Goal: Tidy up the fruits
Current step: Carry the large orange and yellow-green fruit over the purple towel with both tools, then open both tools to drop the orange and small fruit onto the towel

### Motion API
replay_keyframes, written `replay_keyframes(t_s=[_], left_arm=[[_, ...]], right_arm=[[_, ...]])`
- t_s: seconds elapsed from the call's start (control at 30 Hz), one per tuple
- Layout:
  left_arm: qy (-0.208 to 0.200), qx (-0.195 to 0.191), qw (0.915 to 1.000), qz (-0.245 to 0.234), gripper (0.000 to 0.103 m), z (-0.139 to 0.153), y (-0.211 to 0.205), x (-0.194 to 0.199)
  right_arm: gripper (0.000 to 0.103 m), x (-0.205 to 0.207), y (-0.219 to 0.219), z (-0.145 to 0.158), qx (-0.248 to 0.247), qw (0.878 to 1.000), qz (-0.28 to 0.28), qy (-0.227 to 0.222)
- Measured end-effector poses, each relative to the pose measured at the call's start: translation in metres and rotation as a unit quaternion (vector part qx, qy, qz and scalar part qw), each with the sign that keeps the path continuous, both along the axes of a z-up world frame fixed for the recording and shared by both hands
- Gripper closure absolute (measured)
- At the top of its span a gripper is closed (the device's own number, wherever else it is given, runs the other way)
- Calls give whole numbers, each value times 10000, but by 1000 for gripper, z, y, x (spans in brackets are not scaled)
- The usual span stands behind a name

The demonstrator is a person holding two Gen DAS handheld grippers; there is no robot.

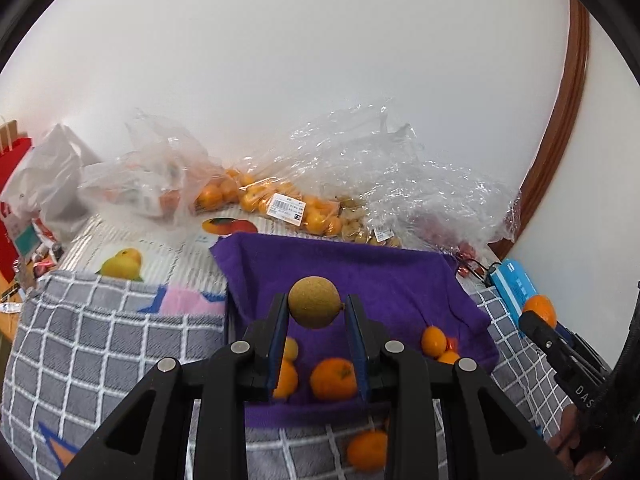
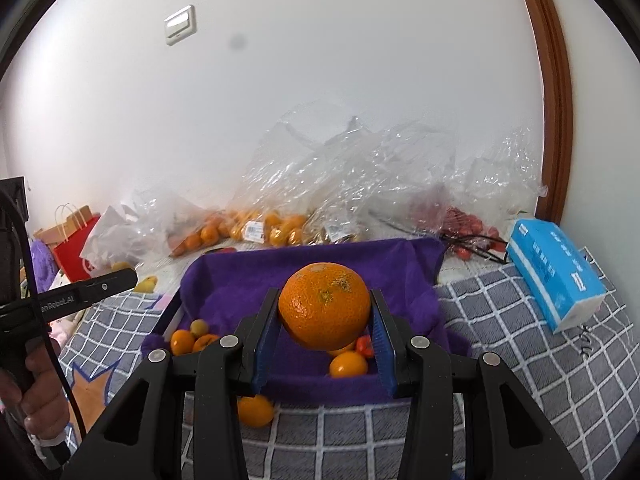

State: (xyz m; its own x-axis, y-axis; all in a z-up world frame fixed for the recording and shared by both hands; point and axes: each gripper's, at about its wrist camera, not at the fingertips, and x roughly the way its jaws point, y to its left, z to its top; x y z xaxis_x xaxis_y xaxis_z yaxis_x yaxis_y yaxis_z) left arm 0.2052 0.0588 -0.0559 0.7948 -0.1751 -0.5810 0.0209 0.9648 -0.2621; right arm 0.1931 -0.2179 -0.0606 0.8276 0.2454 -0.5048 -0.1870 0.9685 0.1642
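Note:
My left gripper point(image 1: 315, 307) is shut on a small round brown fruit point(image 1: 314, 302) and holds it above the purple-towel-lined tray point(image 1: 400, 276). My right gripper point(image 2: 325, 312) is shut on a large orange point(image 2: 324, 306) above the same tray point(image 2: 240, 276). In the tray lie several small oranges point(image 1: 333, 379) point(image 2: 348, 364) and a yellowish fruit point(image 2: 198, 327). One orange point(image 1: 367, 450) lies on the checked cloth in front of the tray; it also shows in the right wrist view point(image 2: 256, 411). The right gripper with its orange shows at the right edge of the left view point(image 1: 541, 310).
Clear plastic bags of oranges point(image 1: 280, 204) and other fruit point(image 2: 464, 220) lie along the wall behind the tray. A blue tissue box point(image 2: 556, 276) sits on the grey checked cloth point(image 2: 520, 340) at the right. A red paper bag point(image 2: 76, 248) and white bags stand at the left.

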Motion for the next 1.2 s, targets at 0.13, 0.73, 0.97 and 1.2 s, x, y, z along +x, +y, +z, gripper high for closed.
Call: replay_keyframes(t_s=[0.13, 0.73, 0.97, 1.2], left_arm=[[-33, -21, 10000, -34, 76, -6, 1, 18], [244, -228, 9994, -2, 76, -61, 9, 42], [495, -202, 9985, -111, 76, -75, 3, 48], [685, -330, 9970, -153, 76, -82, 6, 53]], right_arm=[[60, 17, 1, 5, -96, 9999, -77, -7], [60, 57, -6, -53, -331, 9985, -359, 245], [60, 67, -3, -68, -532, 9967, -439, 417], [60, 70, 3, -77, -715, 9953, -408, 512]])
